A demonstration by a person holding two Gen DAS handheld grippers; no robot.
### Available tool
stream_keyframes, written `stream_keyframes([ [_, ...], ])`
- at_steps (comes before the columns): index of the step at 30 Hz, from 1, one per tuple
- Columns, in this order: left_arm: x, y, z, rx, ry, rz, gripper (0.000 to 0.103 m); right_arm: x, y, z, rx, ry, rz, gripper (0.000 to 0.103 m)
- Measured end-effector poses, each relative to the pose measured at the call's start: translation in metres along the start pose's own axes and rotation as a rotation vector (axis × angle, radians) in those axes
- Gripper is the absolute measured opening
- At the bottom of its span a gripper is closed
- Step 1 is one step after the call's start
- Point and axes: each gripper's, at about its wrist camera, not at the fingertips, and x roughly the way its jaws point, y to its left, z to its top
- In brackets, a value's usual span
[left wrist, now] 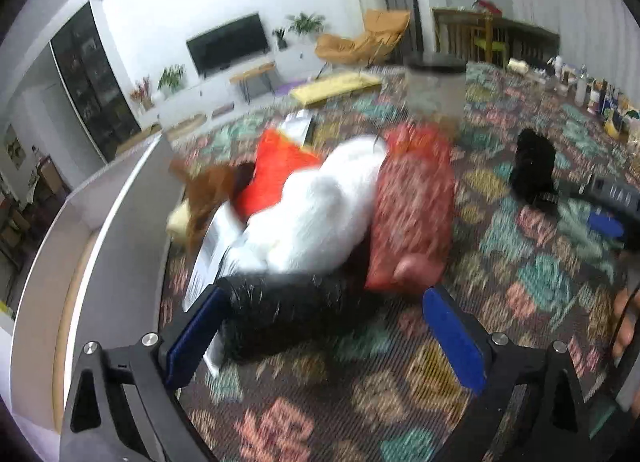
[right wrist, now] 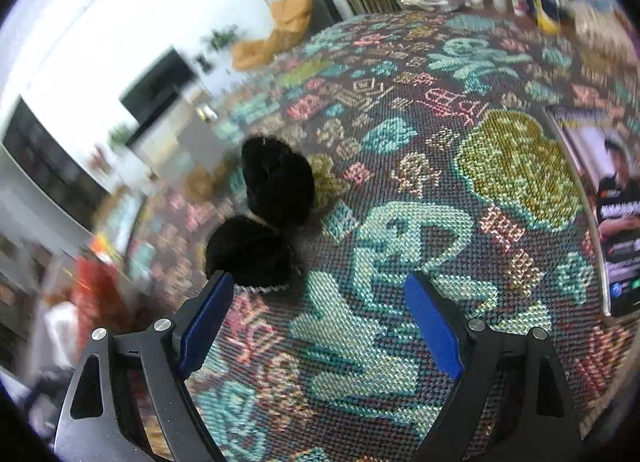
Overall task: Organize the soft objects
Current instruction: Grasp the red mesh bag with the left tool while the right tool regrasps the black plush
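Lying on a woven, flower-patterned worktop (left wrist: 532, 262), a heap of soft things sits at twelve o'clock from the left gripper (left wrist: 332, 338): a fluffy white plush (left wrist: 320, 210), a red knitted pouch (left wrist: 412, 214), an orange cushion (left wrist: 276, 170) and a black furry roll (left wrist: 288, 310). Its blue-padded fingers gape wide, gripping nothing. The right gripper (right wrist: 320, 326) gapes wide too, empty; two black fuzzy lumps (right wrist: 268, 214) lie at eleven o'clock.
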Motion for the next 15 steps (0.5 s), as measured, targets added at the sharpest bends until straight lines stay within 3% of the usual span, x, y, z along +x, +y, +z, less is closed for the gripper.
stream_keyframes([
  [4,-0.003,0.034,-0.03,-0.057,0.035,0.052,0.098,0.01,0.022,-0.001,-0.105,0.027,-0.084,0.089],
  [8,-0.032,0.057,-0.042,-0.085,-0.07,0.086,0.098,0.012,0.022,0.001,-0.09,0.023,-0.067,0.089],
  [10,-0.045,0.043,-0.033,-0.048,-0.134,0.032,0.098,0.011,0.017,0.001,-0.081,0.019,-0.059,0.089],
  [12,-0.046,0.011,-0.017,0.051,-0.162,-0.007,0.098,0.006,0.015,-0.002,-0.082,0.014,-0.058,0.089],
  [15,-0.014,-0.038,0.013,0.169,-0.135,-0.014,0.098,0.002,0.011,0.003,-0.058,0.01,-0.006,0.089],
])
